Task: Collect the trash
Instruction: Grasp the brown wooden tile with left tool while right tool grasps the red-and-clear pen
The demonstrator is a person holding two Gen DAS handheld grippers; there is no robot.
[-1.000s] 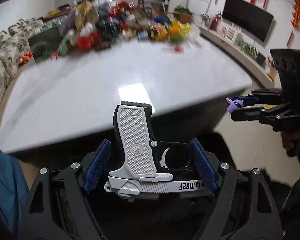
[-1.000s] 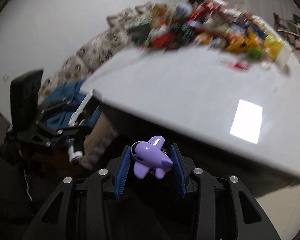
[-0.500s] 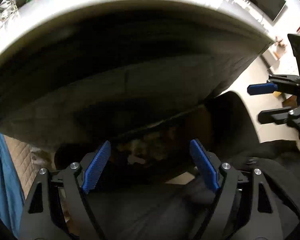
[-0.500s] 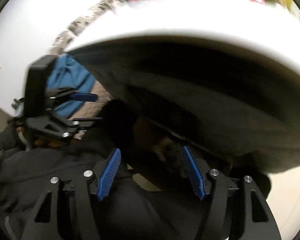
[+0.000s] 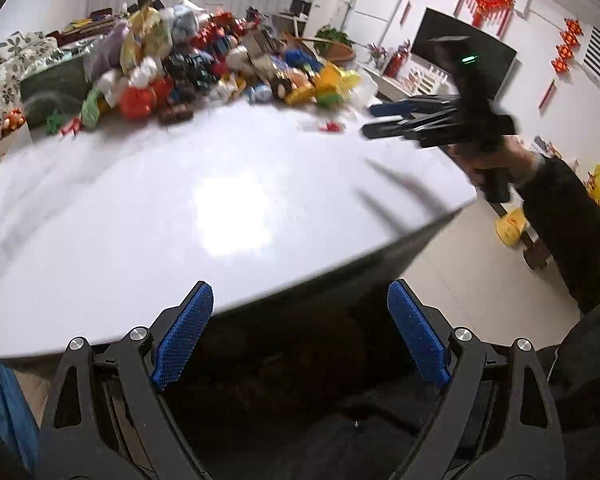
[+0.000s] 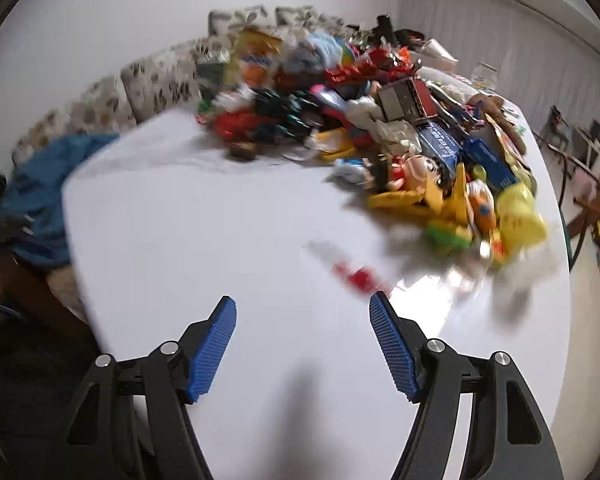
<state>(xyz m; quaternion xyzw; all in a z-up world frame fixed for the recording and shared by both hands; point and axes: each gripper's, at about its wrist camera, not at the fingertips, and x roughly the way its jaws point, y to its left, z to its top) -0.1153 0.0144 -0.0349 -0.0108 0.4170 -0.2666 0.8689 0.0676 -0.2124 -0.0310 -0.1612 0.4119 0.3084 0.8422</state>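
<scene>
White table [image 5: 148,216] fills both views, glossy, with a bright ceiling-light reflection near its near edge. Living room behind: patterned sofa along the left wall, dark TV and red hangings on the right wall.

Trash pile [image 6: 380,132] heaped along the far edge of the table, running toward the far right corner. Mixed stuff: crinkled wrappers, snack bags, small boxes, bright plastic toys, a doll-like figure, yellow and green pieces at the right end. Much of it blurred; single items hard to name. One small red-and-white scrap [image 6: 356,276] lies apart from the heap on bare tabletop, nearer the right gripper than anything else.

Left gripper [image 5: 300,332]: jaws have just been opening, now wide, nothing between the blue pads. It hangs over the near edge of the table, dark space below.

Right gripper [image 6: 302,344]: jaws have just been opening too, fairly wide, empty. Over the table surface, pointing toward the pile; the red scrap sits just beyond its right pad. The left view shows it held out over the right side of the table, by a hand in a dark sleeve.

Step, as I judge it: between picks, both tools free and heading for the next piece. Next move likely calls for lowering the right gripper over the stray scrap, straddling it, closing low against the tabletop since it looks flat and thin. The left has further to reach to the heap.
</scene>
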